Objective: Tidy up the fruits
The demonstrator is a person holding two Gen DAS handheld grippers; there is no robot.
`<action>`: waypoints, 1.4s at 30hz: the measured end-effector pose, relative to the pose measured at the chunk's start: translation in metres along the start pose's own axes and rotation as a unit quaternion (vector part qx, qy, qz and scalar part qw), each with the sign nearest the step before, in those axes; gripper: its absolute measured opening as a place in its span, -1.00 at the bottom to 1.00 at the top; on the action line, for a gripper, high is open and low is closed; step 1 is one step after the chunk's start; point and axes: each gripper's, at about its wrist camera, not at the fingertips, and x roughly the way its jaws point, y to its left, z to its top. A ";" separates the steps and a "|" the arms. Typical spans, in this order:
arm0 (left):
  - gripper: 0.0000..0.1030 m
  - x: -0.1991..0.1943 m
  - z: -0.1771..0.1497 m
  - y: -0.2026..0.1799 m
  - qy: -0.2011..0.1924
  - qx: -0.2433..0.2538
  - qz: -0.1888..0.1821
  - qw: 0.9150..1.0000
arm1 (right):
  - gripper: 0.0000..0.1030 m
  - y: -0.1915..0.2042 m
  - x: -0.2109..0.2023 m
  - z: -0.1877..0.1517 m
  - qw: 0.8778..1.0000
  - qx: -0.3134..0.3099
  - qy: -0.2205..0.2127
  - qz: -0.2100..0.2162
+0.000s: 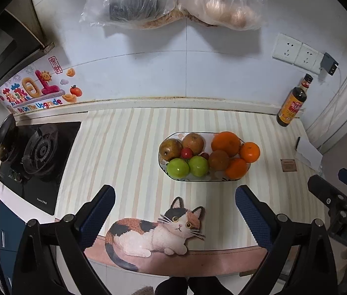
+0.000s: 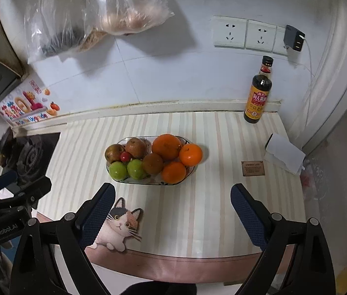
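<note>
Approach step, I judge: the plate (image 1: pixel 171 175) of fruits (image 1: pixel 199 166) sits mid-desk (image 1: pixel 129 147), at twelve o'clock from both claws. The left claw (image 1: pixel 174 211) and right claw (image 2: pixel 173 209) gape wide, holding nothing. Next comes choosing one fruit and descending over it.

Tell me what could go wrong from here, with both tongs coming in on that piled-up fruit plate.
1. The fruit plate is heaped; lifting one orange may send its neighbours rolling onto the striped mat.
2. The small red fruit sits wedged between bigger pieces, so wide-open left tongs could knock the green apples aside.
3. Left tongs and right tongs approach the same plate and might collide.
</note>
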 end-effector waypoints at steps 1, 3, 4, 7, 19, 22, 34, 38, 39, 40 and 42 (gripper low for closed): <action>0.95 0.002 0.001 0.000 0.002 0.000 -0.001 1.000 | 0.88 0.000 0.002 0.001 1.000 -0.001 0.003 0.000; 0.94 0.005 0.002 0.000 0.005 -0.002 0.000 1.000 | 0.88 0.001 0.007 0.002 1.000 -0.003 0.009 0.002; 0.94 0.006 0.002 0.000 0.008 -0.003 0.000 1.000 | 0.88 0.001 0.009 0.003 1.000 -0.005 0.012 0.001; 0.94 0.009 0.002 0.001 0.011 -0.006 0.001 1.000 | 0.88 0.002 0.012 0.001 1.000 -0.008 0.017 0.002; 0.95 0.011 0.001 0.002 0.013 -0.009 0.000 1.000 | 0.88 0.003 0.013 -0.001 1.000 -0.012 0.023 0.001; 0.94 0.009 0.000 0.000 0.012 -0.007 0.000 1.000 | 0.88 0.003 0.013 -0.002 1.000 -0.011 0.024 0.002; 0.94 0.004 -0.002 0.001 0.011 -0.008 0.000 1.000 | 0.88 0.005 0.010 -0.004 1.000 -0.014 0.025 0.005; 0.94 0.003 -0.002 0.002 0.011 -0.007 0.000 1.000 | 0.88 0.006 0.009 -0.005 1.000 -0.016 0.025 0.005; 0.94 0.003 -0.002 0.002 0.012 -0.008 0.000 1.000 | 0.88 0.006 0.009 -0.005 1.000 -0.017 0.026 0.005; 0.94 0.002 -0.003 0.002 0.012 -0.008 -0.001 1.000 | 0.88 0.006 0.008 -0.006 0.999 -0.018 0.026 0.005; 0.94 0.000 -0.005 0.003 0.014 -0.008 -0.002 1.000 | 0.88 0.007 0.008 -0.006 0.999 -0.020 0.027 0.005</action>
